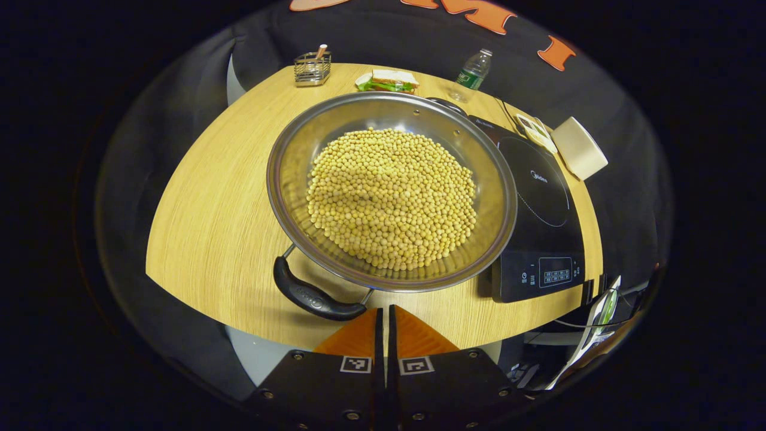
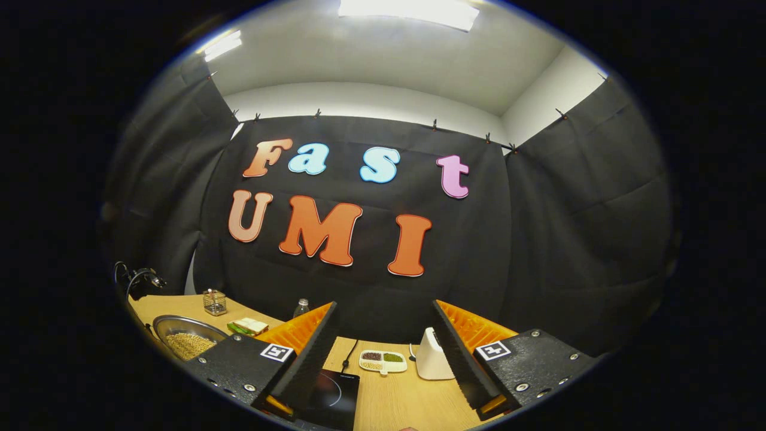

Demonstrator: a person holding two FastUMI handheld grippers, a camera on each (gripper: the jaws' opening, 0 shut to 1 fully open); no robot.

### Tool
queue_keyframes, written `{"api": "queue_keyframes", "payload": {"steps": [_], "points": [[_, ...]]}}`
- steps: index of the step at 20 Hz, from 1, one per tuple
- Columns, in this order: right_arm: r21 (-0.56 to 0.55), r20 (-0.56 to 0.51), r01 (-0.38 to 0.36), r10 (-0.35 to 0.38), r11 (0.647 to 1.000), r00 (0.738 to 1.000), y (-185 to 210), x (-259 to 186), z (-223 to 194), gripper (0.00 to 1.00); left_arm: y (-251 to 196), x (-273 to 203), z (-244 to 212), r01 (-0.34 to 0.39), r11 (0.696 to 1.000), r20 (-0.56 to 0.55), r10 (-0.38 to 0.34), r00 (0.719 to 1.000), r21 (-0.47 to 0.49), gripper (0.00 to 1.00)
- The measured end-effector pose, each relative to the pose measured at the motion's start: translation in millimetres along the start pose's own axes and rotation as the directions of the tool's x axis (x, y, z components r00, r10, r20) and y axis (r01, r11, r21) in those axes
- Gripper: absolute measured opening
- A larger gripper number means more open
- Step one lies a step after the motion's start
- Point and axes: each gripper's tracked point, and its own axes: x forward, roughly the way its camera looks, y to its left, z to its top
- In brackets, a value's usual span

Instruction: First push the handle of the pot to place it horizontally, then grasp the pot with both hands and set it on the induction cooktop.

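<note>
The pot (image 1: 392, 191) is sitting on the wooden table (image 1: 215, 227), heaped with yellow beans (image 1: 392, 197), and its right rim is overlapping the left edge of the induction cooktop (image 1: 541, 221), hiding that part of the glass. Its near handle (image 1: 314, 294) is lying at a slant at the lower left of the rim, just ahead of the left claw (image 1: 385, 320), whose fingers are pressing together with nothing between them. The far handle is peeking out as a dark sliver behind the back rim, too small to make out. A small logo is showing on the cooktop's glass and lit figures on its control panel, but both are too blurred to read. Behind the pot, a sandwich (image 1: 388, 81), a wire holder (image 1: 312, 69) and a water bottle (image 1: 474, 73) are standing near the table's back edge; the bottle's label is unreadable. A white box (image 1: 579, 148) is sitting past the cooktop beside a small divided dish (image 1: 535, 131).

In the right gripper view, the right claw (image 2: 383, 335) is spreading wide, gripping nothing, raised and pointing at the booth wall. Its left finger is covering part of the cooktop (image 2: 329, 392) and cutting off the pot (image 2: 185, 338) at the far left.
</note>
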Motion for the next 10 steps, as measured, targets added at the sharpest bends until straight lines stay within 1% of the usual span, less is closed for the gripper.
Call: {"api": "queue_keyframes", "payload": {"steps": [1, 2, 5, 10], "points": [[0.003, -0.001, 0.004, -0.004, 1.0, 1.0, -1, -1, -1, 0.95, 1, 1, 0, -0.001, 1.0, -0.003, 0.001, 1.0, 0.003, 0.05], [0.007, -0.004, 0.007, -0.007, 1.0, 1.0, -2, -1, -2, 0.95, 2, 1, -1, -0.001, 1.0, -0.005, 0.001, 1.0, 0.006, 0.02], [0.018, -0.018, 0.013, -0.013, 1.0, 1.0, -4, -2, -8, 0.95, 13, 1, 1, -0.024, 1.0, -0.003, 0.024, 1.0, 0.014, 0.01], [0.017, -0.038, 0.02, -0.019, 1.0, 0.999, -5, -1, -19, 0.95, 32, -4, 0, -0.048, 0.999, -0.011, 0.047, 0.999, -0.013, 0.01]]}}
